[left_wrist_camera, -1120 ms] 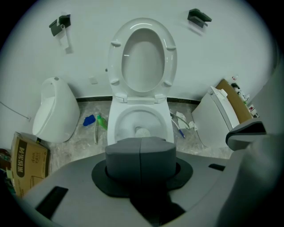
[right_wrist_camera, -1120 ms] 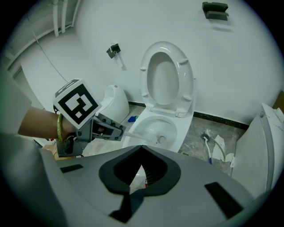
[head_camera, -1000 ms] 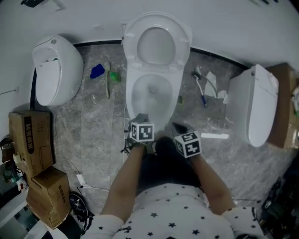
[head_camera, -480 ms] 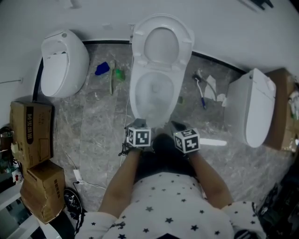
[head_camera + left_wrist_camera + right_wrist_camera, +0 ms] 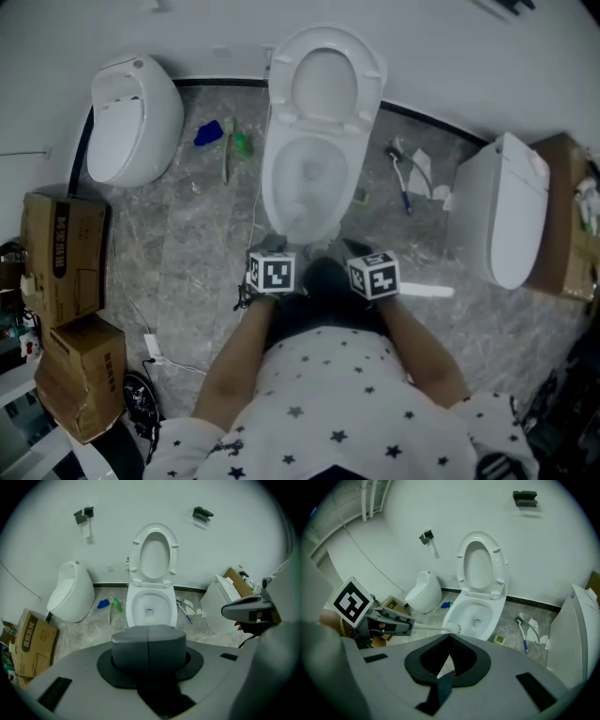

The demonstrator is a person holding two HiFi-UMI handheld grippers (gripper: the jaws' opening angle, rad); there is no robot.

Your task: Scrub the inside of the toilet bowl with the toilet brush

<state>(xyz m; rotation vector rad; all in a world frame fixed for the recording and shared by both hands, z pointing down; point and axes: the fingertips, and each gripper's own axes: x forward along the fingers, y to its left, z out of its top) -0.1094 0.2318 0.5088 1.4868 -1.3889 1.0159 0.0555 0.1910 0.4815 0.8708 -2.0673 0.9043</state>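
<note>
Two grippers hover just in front of the toilet bowl (image 5: 281,202), low by its front rim, and no scrubbing has begun. The left gripper (image 5: 149,641) has its grey pads pressed together with no gap. In the right gripper view a white handle runs out of its front, so I judge it is clamped on the toilet brush (image 5: 425,627). The brush's rounded end sits just outside the bowl's front rim, not yet over the water. The right gripper (image 5: 449,660) is a little to the right of that end. Its jaws stand apart, with only a sliver of floor between them and nothing held. The seat (image 5: 323,37) is tipped up behind the bowl, so the way in looks free.

To do the step well, lift the brush end over the front rim and lower it inside. Tilt the handle so the bristles press flat on the bowl's wall. Work round under the rim first, then down toward the outlet at the bowl's bottom. The long handle will probably lever against the clamp, so press moderately and stroke slowly. That should also limit splashing. The free gripper is best kept outside the bowl, or used to steady the handle.
</note>
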